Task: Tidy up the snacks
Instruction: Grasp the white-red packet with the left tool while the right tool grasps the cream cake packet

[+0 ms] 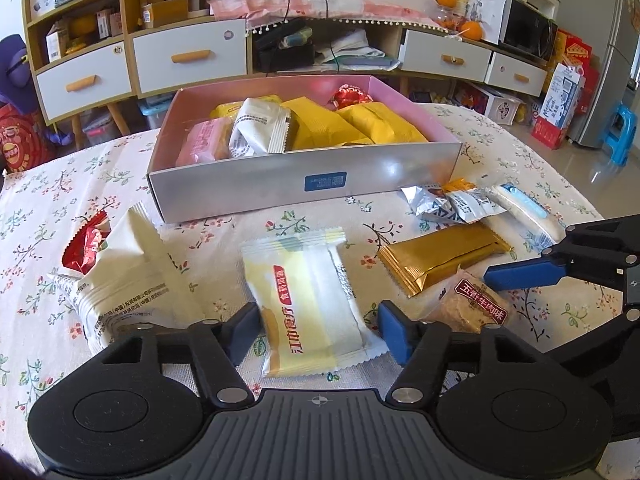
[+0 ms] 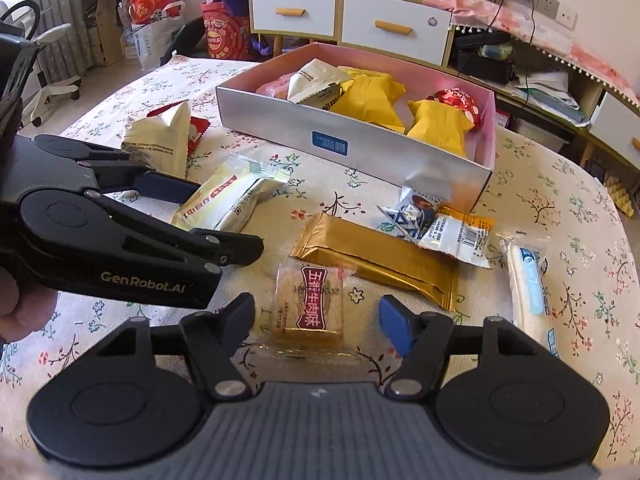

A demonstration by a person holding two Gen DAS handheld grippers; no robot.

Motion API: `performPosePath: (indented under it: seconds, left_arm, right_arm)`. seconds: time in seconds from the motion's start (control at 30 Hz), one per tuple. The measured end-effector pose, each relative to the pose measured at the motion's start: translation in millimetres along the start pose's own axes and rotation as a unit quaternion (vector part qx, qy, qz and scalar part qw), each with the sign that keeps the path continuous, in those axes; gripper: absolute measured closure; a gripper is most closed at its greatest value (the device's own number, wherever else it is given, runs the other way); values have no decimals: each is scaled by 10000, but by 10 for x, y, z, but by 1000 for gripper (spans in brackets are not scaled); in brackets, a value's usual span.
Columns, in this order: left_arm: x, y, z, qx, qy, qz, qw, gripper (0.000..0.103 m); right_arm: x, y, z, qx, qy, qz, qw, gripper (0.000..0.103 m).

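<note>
Yellow and white, the snack pack (image 1: 308, 300) lies flat on the flowery tablecloth (image 1: 48, 208), right between the jaws of the left gripper (image 1: 319, 318). The jaws are about half open, and each pad is right at a side of the pack. I cannot tell if they squeeze it. Its long way points away from the jaws toward the box, with a zigzag end near and a zigzag end far. The right gripper (image 2: 316, 316) is half open too. A clear pack with a red label (image 2: 310, 308) lies between its jaws, with a gap on each side, so nothing is held. That pack's long way also points away from the jaws. Just past it, a gold pack (image 2: 376, 256) lies across the way to the box. Left of the left jaws sits a big white bag (image 1: 132, 276) with a red pack (image 1: 86, 248) behind it. Past the right jaws, near the box corner, lie a silver pack (image 1: 430, 204), a small white and orange pack (image 1: 472, 204) and a white and blue pack (image 1: 528, 212). Far ahead of both jaws stands the open box (image 1: 304, 176), silver outside and pink inside. Inside it are yellow packs (image 1: 320, 124), a white pack (image 1: 260, 128), a pink pack (image 1: 204, 140) and a shiny red one (image 1: 352, 96).
</note>
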State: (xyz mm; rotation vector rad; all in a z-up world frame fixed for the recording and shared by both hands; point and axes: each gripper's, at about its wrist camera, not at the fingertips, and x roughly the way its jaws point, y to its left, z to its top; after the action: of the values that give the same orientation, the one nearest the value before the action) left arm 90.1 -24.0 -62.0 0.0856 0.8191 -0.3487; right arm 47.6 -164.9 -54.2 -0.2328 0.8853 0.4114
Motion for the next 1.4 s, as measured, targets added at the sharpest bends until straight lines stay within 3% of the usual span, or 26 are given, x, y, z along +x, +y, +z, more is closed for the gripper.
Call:
performPosePath:
  seconds: [0.17,0.5,1.07,1.1,1.17,1.4]
  left_arm:
    - [-17,11,8,-45,30,-14,10000,55]
    - [-31,-14,31,-19,104,36,9999,58]
    - [-187,3,170,1,-41,-11,10000,58]
    - [-203,6,186,-3,-60,-18,10000,58]
    - [-228,10,214,-9,-88,-19,10000,58]
    - [-247,45,264,-99,-58,-1,9999,58]
  right_arm:
    - [-9,20,6,-54,1,17,10000,49]
    - [-14,21,28,-90,17,10,10000,70]
    - [-148,-40,120,-31,-176,-91,9998,72]
    - [-164,-52,135,-19,-215,-95,9997,73]
    - [-189,-79,162,24,-255,-75,9996,90]
    - [-179,-223,236,302,-202,0,9993,87]
